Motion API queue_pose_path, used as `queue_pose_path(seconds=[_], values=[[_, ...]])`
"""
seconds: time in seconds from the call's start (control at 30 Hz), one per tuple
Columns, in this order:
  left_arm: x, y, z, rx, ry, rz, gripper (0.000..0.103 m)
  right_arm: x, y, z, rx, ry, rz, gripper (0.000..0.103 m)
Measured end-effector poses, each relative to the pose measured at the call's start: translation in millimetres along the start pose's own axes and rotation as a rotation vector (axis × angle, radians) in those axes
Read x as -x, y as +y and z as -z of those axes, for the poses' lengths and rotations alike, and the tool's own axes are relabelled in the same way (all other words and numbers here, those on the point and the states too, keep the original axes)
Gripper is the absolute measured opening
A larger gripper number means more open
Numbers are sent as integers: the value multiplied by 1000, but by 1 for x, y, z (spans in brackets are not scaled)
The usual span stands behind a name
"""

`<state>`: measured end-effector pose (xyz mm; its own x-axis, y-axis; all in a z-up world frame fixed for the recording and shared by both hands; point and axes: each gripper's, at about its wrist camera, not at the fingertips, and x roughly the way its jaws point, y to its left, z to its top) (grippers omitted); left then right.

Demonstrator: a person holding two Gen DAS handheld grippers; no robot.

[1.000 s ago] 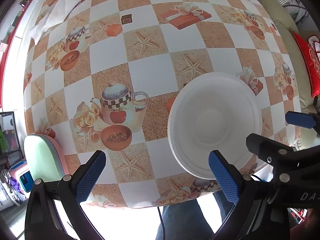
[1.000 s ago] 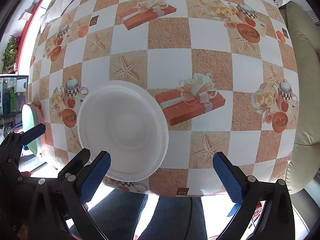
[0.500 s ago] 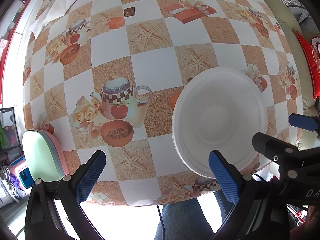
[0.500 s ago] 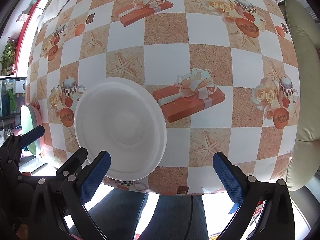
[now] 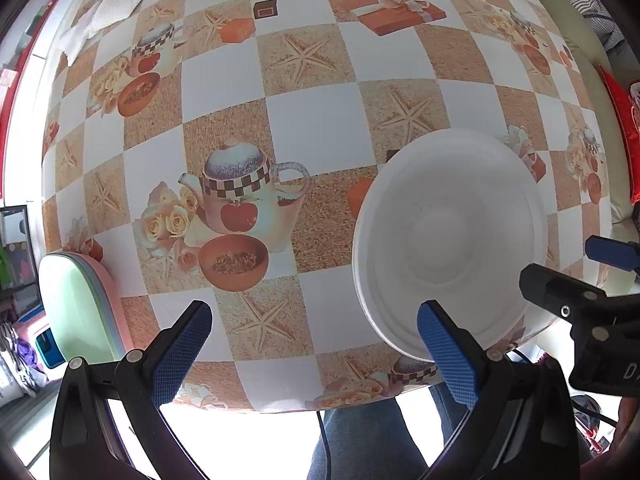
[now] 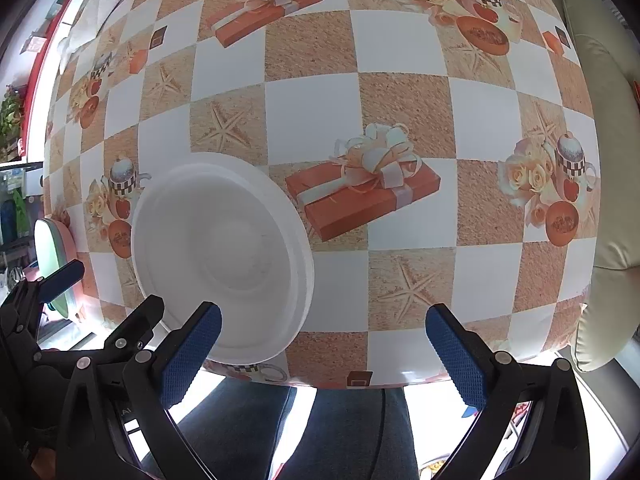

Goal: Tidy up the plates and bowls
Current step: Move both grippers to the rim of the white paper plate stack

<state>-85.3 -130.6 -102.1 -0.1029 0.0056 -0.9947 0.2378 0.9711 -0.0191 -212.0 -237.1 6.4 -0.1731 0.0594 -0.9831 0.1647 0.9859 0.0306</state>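
A stack of white bowl and plate [image 5: 448, 240] sits near the table's front edge; it also shows in the right wrist view [image 6: 224, 256], where a wider plate rim shows under the bowl. My left gripper [image 5: 316, 348] is open and empty, above the front edge, left of the stack; its right finger overlaps the stack's near rim in the picture. My right gripper [image 6: 320, 352] is open and empty, to the right of the stack, with its left finger over the near rim. Each gripper shows at the edge of the other's view.
The table [image 6: 400, 92] has a checked cloth with printed teapots, gift boxes and starfish. A green-and-pink chair [image 5: 76, 300] stands at the left. A folded white cloth [image 5: 112, 4] lies at the far left. A cushioned seat [image 6: 612, 160] is at the right. The person's legs are below the front edge.
Both grippers have drawn back and up a little from the table, so the stack sits slightly farther away in both views. Both stay open. The stack has not moved.
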Motion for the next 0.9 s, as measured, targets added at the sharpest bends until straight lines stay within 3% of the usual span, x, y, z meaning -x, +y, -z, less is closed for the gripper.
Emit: queue_pose_path(seconds=[0.9], values=[[-33, 1, -16, 80, -7, -9, 103, -25, -29, -7, -53, 18, -4, 103]])
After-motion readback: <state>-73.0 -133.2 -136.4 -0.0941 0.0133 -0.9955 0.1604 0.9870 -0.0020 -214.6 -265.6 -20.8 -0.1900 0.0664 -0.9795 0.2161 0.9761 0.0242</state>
